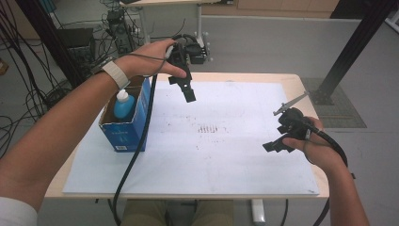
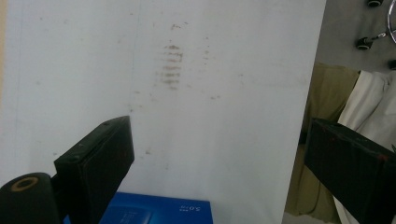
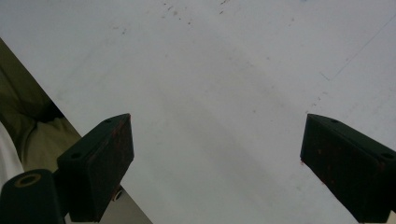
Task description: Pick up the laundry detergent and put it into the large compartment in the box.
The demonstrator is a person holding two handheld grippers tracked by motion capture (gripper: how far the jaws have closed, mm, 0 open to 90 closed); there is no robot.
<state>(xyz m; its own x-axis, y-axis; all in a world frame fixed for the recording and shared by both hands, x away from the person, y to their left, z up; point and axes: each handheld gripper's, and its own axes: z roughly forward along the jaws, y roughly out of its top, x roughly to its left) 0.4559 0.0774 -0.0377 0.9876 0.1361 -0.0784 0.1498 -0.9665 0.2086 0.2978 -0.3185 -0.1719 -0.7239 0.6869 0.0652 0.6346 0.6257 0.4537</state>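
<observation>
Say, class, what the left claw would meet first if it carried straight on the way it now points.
Probably the white sheet on the table; the left claw, open, points down at bare sheet.

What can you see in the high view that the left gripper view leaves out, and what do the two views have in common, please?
High view alone: the bottle with its white cap standing inside the open blue box, both hands, the right gripper held low near the table's right edge, and the left gripper seen from outside, raised beside the box.

Left gripper view alone: a close look along that gripper's own two black jaws, wide apart with nothing between them.

Shared: the white sheet, the smudge marks near its middle, and the blue box.
</observation>
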